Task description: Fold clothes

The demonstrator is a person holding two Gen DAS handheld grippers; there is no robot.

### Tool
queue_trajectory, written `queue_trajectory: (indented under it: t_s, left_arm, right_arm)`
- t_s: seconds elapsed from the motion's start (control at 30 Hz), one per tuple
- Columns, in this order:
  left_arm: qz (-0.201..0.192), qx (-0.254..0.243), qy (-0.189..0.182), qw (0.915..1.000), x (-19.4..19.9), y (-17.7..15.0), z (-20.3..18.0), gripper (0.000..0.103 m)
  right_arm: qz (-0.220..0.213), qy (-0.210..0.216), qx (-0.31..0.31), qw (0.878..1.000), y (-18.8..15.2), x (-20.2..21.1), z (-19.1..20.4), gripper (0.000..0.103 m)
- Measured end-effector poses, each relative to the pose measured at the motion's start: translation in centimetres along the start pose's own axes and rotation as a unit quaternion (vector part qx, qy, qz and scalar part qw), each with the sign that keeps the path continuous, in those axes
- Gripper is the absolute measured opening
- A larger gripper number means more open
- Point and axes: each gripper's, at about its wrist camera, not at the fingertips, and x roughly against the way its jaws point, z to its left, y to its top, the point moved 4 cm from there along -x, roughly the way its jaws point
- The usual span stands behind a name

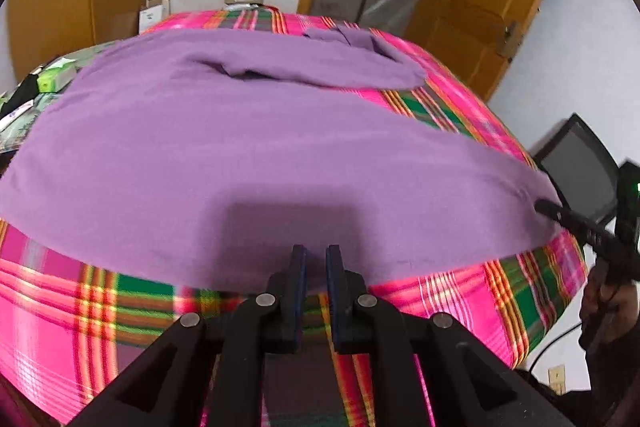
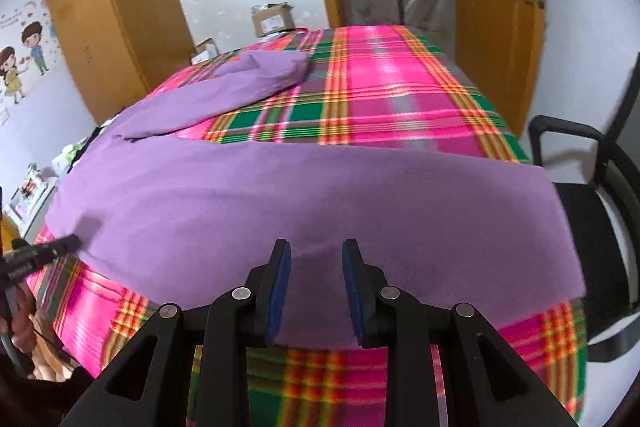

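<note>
A pink, green and orange plaid bedspread point(image 2: 384, 87) covers the bed. Behind it stand a wooden wardrobe point(image 2: 116, 39), cardboard boxes point(image 2: 273, 19) against the white wall, and a wooden door point(image 2: 496, 7). A black chair point(image 2: 592, 223) sits beside the bed. Cartoon stickers point(image 2: 20, 67) decorate the wall.

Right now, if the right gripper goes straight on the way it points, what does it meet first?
Most likely the purple garment spread on the plaid cover. The right gripper points down at its near edge with nothing between, though depth is hard to judge.

Bare plaid bedcover point(image 2: 392, 83) beyond the purple garment point(image 2: 280, 203) lies open; a chair point(image 2: 592, 211) crowds the right edge.
</note>
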Motion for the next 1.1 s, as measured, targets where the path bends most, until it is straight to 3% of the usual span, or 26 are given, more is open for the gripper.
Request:
queue_trajectory:
  t_s: [0.17,0.3,0.57,0.77,1.1]
  left_arm:
    - [0.004,0.004,-0.012,0.9999,0.4,-0.2,0.4,0.009]
    - [0.001,0.009,0.0,1.0,0.9,0.0,1.0,0.009]
    - [0.004,0.037,0.028,0.9989,0.1,1.6,3.5,0.009]
    - [0.004,0.036,0.052,0.998,-0.4,3.8,3.9,0.009]
    - [0.0,0.042,0.112,0.9928,-2.5,6.8,4.9,0.009]
  right_arm:
    - [0.012,-0.004,-0.024,1.0,0.5,-1.5,-0.9,0.024]
    - [0.002,-0.01,-0.038,0.999,1.3,-1.2,-1.4,0.025]
    - [0.019,0.055,0.016,0.998,2.7,-3.4,3.8,0.025]
    - [0.024,0.07,0.078,0.994,4.6,-6.2,7.7,0.025]
    - [0.047,0.039,0.075,0.995,6.2,-9.5,8.0,0.025]
